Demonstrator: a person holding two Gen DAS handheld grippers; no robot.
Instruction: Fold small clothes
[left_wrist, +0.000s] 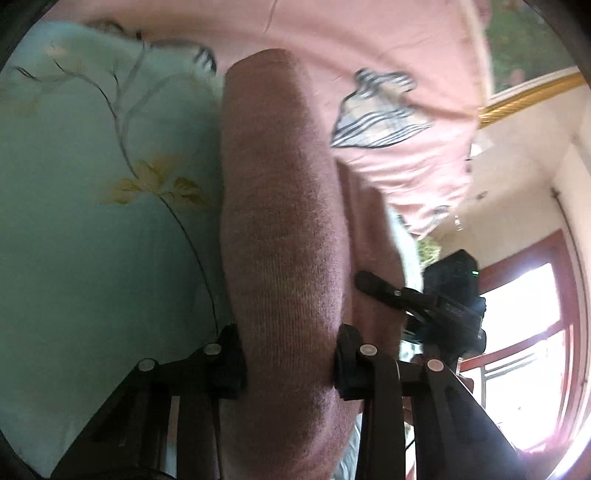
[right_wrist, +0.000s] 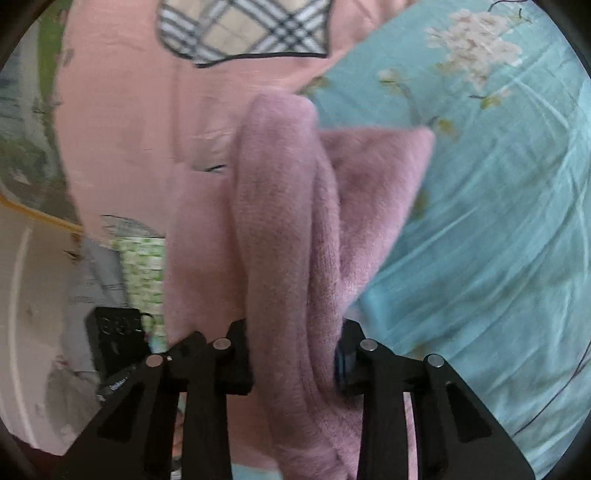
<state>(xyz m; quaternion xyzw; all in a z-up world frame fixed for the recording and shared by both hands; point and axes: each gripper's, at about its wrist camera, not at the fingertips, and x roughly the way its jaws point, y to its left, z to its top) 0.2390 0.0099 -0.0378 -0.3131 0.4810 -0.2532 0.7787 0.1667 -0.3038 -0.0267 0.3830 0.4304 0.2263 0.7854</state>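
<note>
Left wrist view: the mauve knitted garment (left_wrist: 284, 236) is clamped by the left gripper (left_wrist: 290, 363) above the floral bedsheet (left_wrist: 92, 229). It is likewise pinched by the right gripper (right_wrist: 293, 360), bunched and lifted. Folding appears only begun; flattening remains.

Black left hand-held gripper (left_wrist: 290, 365), silver round pins, angular, seemingly plastic fingers (left_wrist: 229, 363)

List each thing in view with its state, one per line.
Mauve knit: bunched lengthwise, lifted, held by both claws.
Left claw: shut on the knit.
Right claw: shut on the knit.
Pink garment: spread flat, plaid patch up.
Floral sheet: spread, lightly wrinkled.
</note>
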